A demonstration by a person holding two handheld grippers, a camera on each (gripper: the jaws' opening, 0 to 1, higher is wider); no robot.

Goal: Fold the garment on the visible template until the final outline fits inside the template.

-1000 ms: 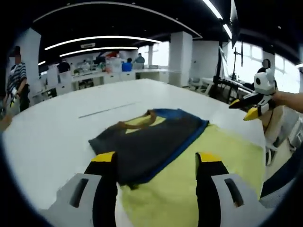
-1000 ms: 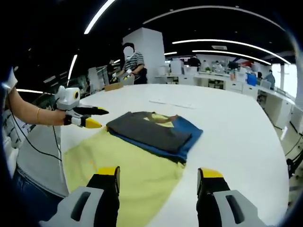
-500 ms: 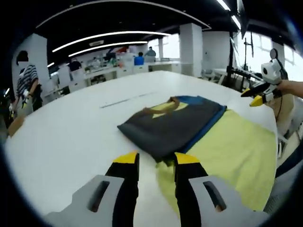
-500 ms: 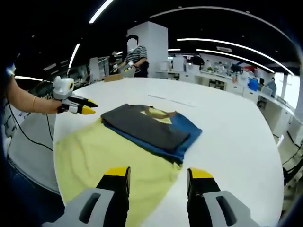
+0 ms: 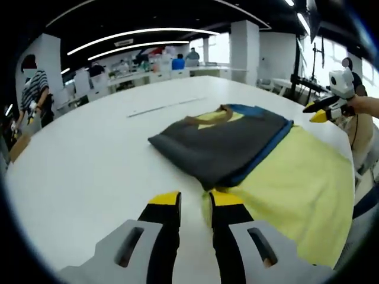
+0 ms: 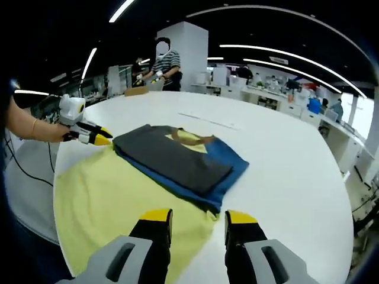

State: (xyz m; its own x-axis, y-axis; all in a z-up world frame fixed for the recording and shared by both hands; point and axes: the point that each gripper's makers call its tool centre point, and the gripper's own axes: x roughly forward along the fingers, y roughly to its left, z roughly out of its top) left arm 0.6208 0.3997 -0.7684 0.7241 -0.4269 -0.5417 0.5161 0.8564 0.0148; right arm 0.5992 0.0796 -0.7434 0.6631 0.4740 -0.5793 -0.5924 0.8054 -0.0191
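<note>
A folded garment (image 5: 225,145) lies on the white table (image 5: 89,171), a flat, roughly rectangular bundle of soft knit cloth: dark grey on top, a blue layer peeking out along one edge, a brown-trimmed neckline with a pale yellow patch showing at the far end. Under it spreads the template (image 5: 296,189), a pale yellow sheet with a slightly fuzzy, matte look, its near corner reaching toward the table edge. The garment sits partly on that sheet and partly over its border onto the bare tabletop.

In the left gripper view, the left gripper (image 5: 194,204) points low across the table, its yellow-tipped black jaws drawn close with only a narrow gap, nothing between them; the tips hover just short of the garment's near corner. The right gripper (image 5: 323,112) shows at the far right, held in a hand (image 5: 361,106) beyond the template.

In the right gripper view, the right gripper (image 6: 198,220) aims at the garment (image 6: 177,160) from the other side, jaws a modest way apart and empty, over the template's (image 6: 112,201) near edge. Across the sheet, the left gripper (image 6: 95,137) sits level in a hand (image 6: 50,131), its tips pinched nearly together beside the garment's corner.
</note>
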